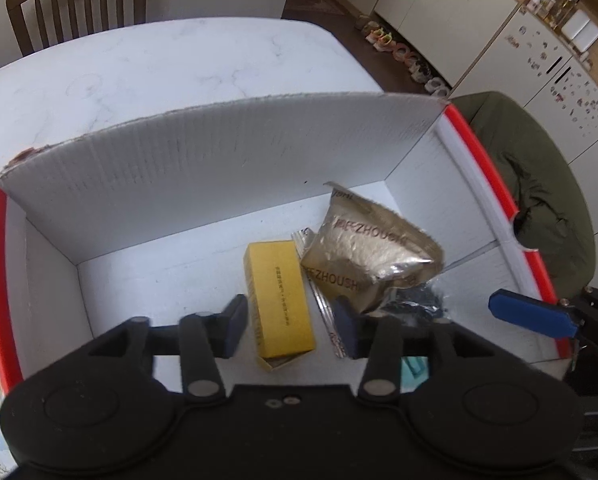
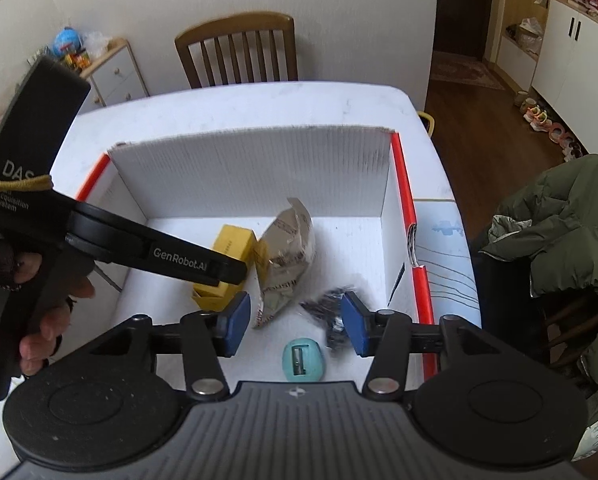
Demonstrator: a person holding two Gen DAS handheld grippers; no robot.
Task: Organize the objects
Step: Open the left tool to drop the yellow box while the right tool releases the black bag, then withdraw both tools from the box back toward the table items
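A white cardboard box with a red rim (image 1: 484, 168) (image 2: 403, 184) stands open on the table. On its floor lie a yellow carton (image 1: 279, 300) (image 2: 231, 252), a crumpled gold foil packet (image 1: 373, 248) (image 2: 289, 256), a black object (image 1: 417, 300) (image 2: 331, 306) that looks blurred, and a teal egg-shaped sharpener (image 2: 303, 360). My left gripper (image 1: 290, 326) (image 2: 231, 274) hangs open over the yellow carton, holding nothing. The right gripper (image 2: 295, 324) is open too, above the sharpener and beside the black object; one of its blue fingers (image 1: 531, 316) shows at the box's right wall.
The box sits on a white marble table (image 1: 179, 68) (image 2: 259, 100). A wooden chair (image 1: 79, 0) (image 2: 239, 52) stands at the far side. A green jacket (image 1: 539, 184) (image 2: 559, 232) hangs over a chair on the right. A person's hand (image 2: 47, 320) grips the left tool.
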